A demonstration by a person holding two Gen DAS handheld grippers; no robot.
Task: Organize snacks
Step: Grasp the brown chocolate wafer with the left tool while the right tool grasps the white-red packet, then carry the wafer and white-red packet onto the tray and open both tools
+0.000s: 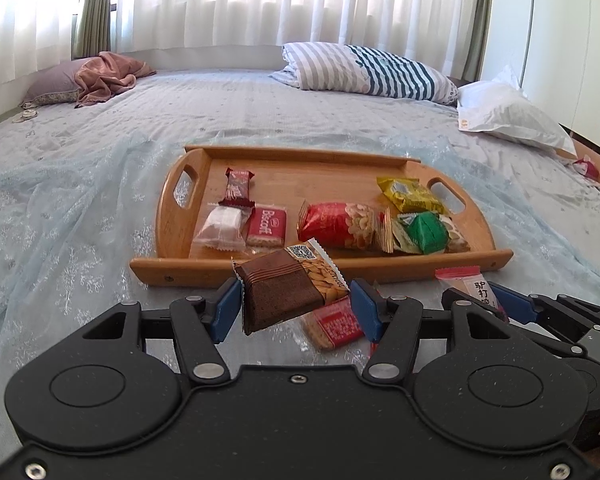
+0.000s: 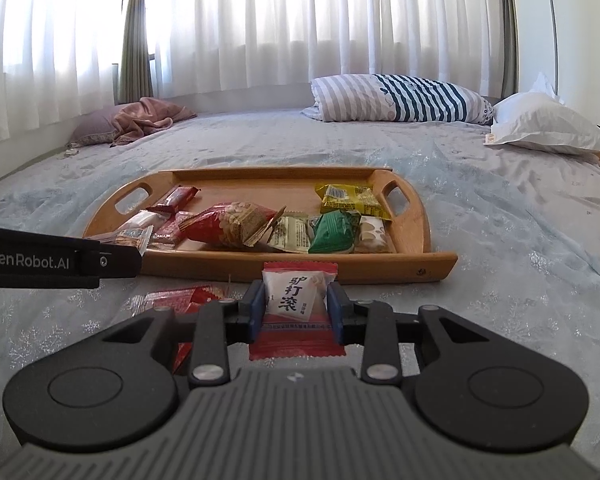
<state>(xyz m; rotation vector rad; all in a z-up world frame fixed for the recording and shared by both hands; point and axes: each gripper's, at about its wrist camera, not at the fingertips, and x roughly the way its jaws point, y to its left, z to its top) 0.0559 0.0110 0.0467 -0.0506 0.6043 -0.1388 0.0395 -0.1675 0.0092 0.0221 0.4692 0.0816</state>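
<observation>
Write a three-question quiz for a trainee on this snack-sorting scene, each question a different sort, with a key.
1. True or false: the brown chocolate-wafer packet lies flat on the wooden handled tray.
2. Which packet sits between the right gripper fingers? A) the green foil packet B) the red-and-white packet with black Chinese characters C) the yellow foil packet
3. Fill in: the red Biscoff biscuit packet rests in the ____.

Key
1. False; the left gripper holds it in front of the tray.
2. B
3. Tray
</observation>
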